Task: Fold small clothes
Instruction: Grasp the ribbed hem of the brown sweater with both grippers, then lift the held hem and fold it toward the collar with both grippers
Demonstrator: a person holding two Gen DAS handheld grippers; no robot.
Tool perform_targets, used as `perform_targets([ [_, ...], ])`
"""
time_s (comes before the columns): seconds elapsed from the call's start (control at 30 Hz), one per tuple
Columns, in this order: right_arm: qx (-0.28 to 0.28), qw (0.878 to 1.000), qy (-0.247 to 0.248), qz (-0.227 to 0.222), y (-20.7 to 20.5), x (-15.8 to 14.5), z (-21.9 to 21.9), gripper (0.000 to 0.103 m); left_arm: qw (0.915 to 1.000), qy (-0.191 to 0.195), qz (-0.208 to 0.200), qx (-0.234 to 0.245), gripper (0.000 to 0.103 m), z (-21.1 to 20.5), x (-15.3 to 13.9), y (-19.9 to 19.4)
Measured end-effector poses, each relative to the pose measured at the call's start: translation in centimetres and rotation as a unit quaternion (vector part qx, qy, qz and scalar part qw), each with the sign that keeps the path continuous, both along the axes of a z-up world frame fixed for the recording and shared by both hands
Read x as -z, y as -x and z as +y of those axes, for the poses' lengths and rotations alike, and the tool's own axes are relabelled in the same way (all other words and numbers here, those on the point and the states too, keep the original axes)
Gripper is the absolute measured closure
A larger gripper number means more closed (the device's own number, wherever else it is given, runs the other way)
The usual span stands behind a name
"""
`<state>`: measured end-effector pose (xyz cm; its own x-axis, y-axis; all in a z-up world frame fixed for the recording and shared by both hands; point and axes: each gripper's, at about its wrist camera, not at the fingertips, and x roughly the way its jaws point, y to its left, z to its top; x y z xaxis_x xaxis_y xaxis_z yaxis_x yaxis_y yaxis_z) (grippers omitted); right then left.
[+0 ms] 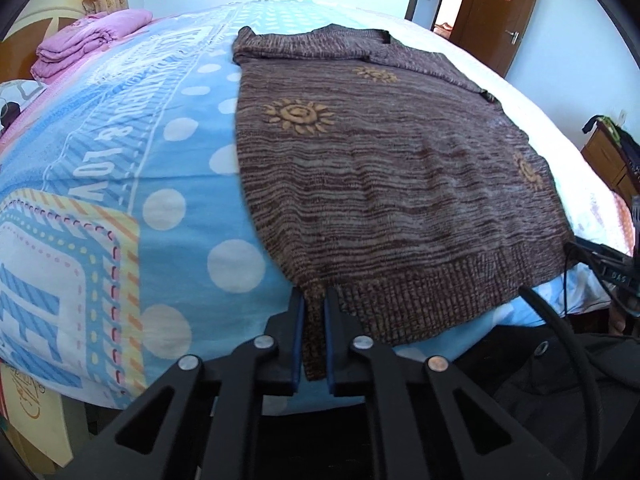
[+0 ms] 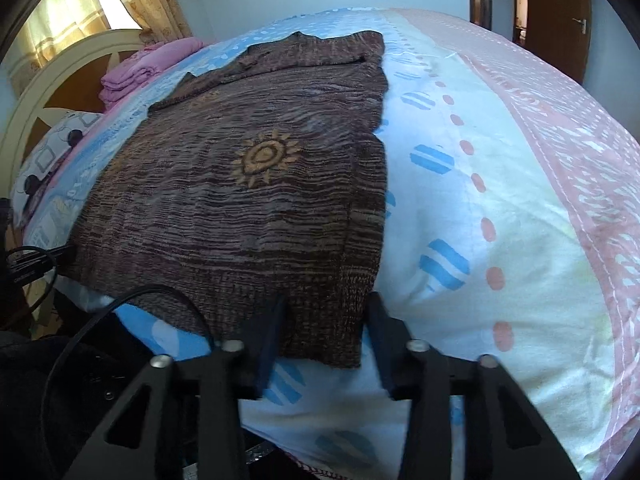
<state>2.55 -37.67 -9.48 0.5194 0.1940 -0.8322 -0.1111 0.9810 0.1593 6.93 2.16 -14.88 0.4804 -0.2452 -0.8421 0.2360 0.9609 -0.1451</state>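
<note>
A brown striped knit sweater (image 1: pixel 380 168) with yellow sun motifs lies flat on the bed, its ribbed hem toward me. My left gripper (image 1: pixel 314 300) is shut on the hem's near left corner, with fabric pinched between the blue pads. In the right wrist view the sweater (image 2: pixel 248 184) fills the left half. My right gripper (image 2: pixel 326 304) is open, its fingers (image 2: pixel 276 320) standing on either side of the hem's near right corner, low over the cloth. The other gripper shows at the right edge of the left view (image 1: pixel 616 276).
The bed carries a blue, white and pink patterned sheet (image 1: pixel 120 160). Folded pink bedding (image 1: pixel 88 44) lies near the headboard (image 2: pixel 60 76). A pillow (image 2: pixel 52 152) lies at the left. A brown door (image 1: pixel 500 12) stands open behind the bed. A wooden cabinet (image 1: pixel 608 160) stands at the right.
</note>
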Motion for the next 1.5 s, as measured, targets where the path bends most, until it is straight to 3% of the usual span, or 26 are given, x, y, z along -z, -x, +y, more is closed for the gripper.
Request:
perform_targets([
  [0.07, -0.01, 1.0, -0.023, -0.001, 0.1, -0.4, -0.1, 0.097, 0.9999, 0.013, -0.006, -0.002, 0.095, 0.3, -0.5, -0.1],
  [0.3, -0.003, 0.988, -0.115, -0.099, 1.4, -5.4, -2.1, 0.097, 0.9957, 0.063, -0.066, -0.018, 0.095, 2.7, -5.0, -0.2],
  [0.6, 0.01, 0.981, -0.17, -0.097, 1.0, -6.1, -3.1, 0.098, 0.9926, 0.094, -0.075, -0.017, 0.095, 3.5, -6.9, -0.9],
  [0.9, 0.014, 0.981, -0.138, -0.139, -2.6, -9.7, -3.0, 0.098, 0.9896, 0.09, -0.11, -0.023, 0.095, 3.6, -8.8, -4.0],
  [1.5, 0.009, 0.974, -0.11, -0.2, -13.2, -16.5, -2.6, 0.098, 0.9798, 0.104, -0.159, -0.061, 0.095, 3.7, -13.8, -14.5],
])
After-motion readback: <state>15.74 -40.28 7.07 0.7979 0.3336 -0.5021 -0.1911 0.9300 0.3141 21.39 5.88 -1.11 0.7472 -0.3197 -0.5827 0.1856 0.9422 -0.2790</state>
